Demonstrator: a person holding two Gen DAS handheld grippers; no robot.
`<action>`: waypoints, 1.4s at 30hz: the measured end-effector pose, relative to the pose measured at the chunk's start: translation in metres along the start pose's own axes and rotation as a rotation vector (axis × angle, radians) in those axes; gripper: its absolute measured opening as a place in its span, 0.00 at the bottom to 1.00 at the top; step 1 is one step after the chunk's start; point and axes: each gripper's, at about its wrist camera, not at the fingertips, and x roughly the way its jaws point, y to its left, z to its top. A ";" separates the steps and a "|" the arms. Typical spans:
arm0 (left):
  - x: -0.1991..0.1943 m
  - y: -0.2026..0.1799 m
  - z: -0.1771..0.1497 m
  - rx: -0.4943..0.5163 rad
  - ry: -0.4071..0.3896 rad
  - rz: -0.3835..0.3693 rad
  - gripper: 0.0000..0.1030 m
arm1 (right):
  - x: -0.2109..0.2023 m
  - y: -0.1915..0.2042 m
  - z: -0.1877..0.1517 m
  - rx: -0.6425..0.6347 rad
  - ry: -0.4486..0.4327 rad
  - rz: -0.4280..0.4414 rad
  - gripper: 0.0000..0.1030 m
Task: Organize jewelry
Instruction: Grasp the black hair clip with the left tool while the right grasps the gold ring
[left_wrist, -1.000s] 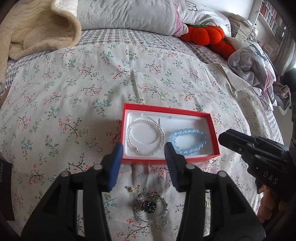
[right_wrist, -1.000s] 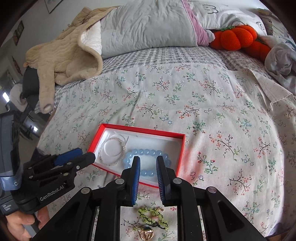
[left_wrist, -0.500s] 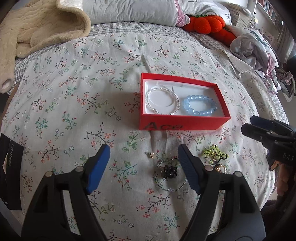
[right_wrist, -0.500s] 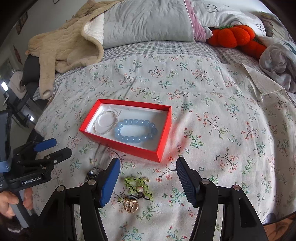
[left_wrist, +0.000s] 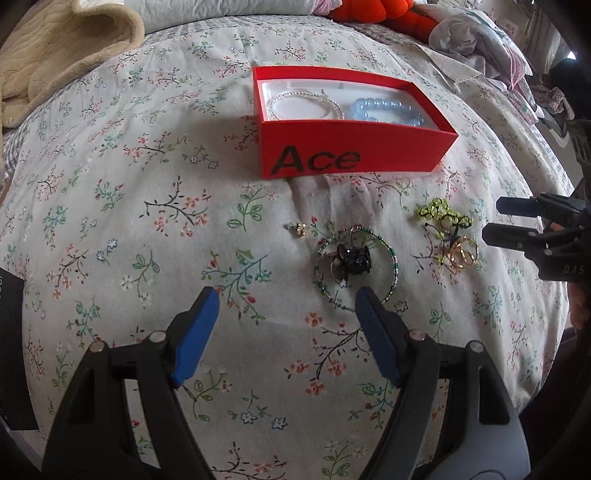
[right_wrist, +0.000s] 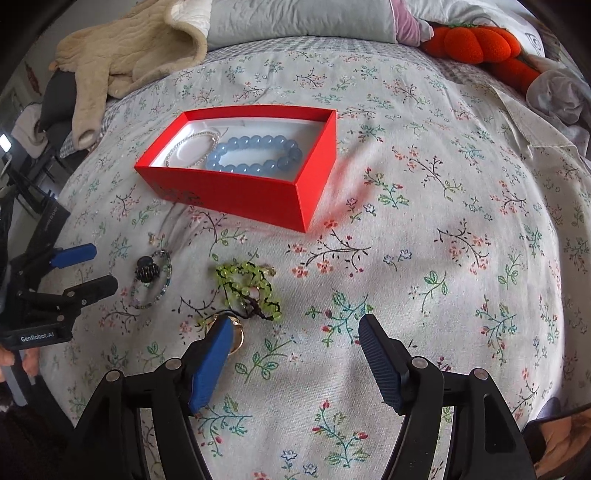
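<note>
Grippers had both backed away from the red box (left_wrist: 354, 155) over the last second; it sat farther up the floral bedspread (left_wrist: 147, 192) than before. Left gripper (left_wrist: 286, 332) spread wide, empty, jaws now straddling the near edge of the green-beaded bangle (left_wrist: 393, 266) with the dark clip (left_wrist: 351, 258) inside it. Right gripper (right_wrist: 295, 354), nearly shut a second earlier, gaped wide, empty, just short of the lime bead bracelet (right_wrist: 251, 291) and gold rings (right_wrist: 236, 336). Blue bead bracelet (right_wrist: 255, 155) and pearl strand (left_wrist: 303, 103) lay in the box. Small earring (left_wrist: 299, 229) loose. Judged: two pieces stowed, loose ones next
</note>
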 end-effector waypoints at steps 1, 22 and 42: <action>0.002 -0.002 -0.002 0.020 0.005 -0.004 0.74 | 0.002 -0.002 -0.002 0.003 0.006 -0.006 0.70; 0.008 -0.039 0.016 0.163 -0.037 -0.073 0.41 | 0.003 -0.010 -0.007 0.055 0.029 0.016 0.70; -0.012 -0.021 0.033 0.028 -0.067 -0.139 0.24 | -0.004 -0.015 -0.004 0.123 0.028 0.060 0.70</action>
